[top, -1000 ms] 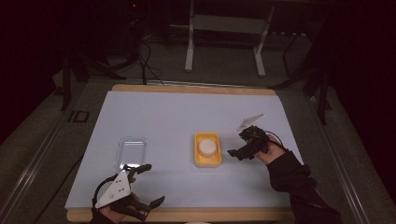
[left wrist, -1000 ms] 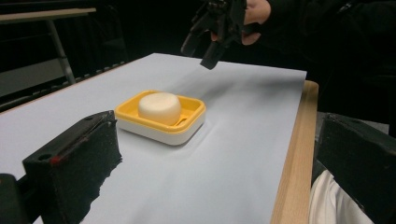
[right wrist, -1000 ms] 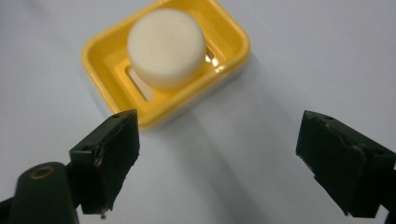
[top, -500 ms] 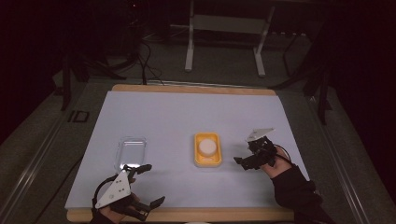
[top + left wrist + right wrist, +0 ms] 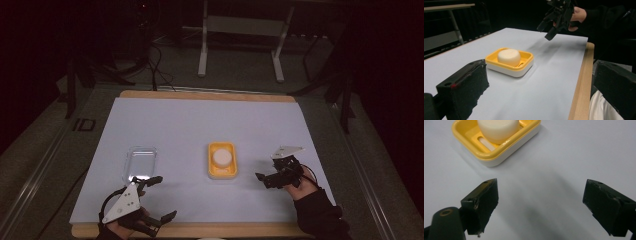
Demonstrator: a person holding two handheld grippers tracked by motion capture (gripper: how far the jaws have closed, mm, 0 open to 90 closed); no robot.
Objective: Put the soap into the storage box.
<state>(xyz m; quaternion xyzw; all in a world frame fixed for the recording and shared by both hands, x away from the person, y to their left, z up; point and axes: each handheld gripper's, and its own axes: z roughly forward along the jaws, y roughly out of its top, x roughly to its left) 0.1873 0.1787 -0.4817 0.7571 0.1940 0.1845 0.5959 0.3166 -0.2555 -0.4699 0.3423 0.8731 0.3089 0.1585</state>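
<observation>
- Lying just left of the right hand-held gripper [image 5: 270, 179], whose released jaws faced it, was the round white soap [image 5: 222, 156] in its yellow rectangular plastic dish [image 5: 222, 172], long axis running away from the person.
- The left hand-held gripper [image 5: 159, 197], also released, sat farther off on the bench [image 5: 200, 120].

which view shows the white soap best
The left gripper view: the soap sits whole in its yellow dish, seen from the side. The right gripper view cuts off its top; the high view shows it small.

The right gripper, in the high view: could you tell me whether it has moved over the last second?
Yes. The right gripper has drawn back toward the person, away from the yellow plastic soap dish, which stayed put.
</observation>
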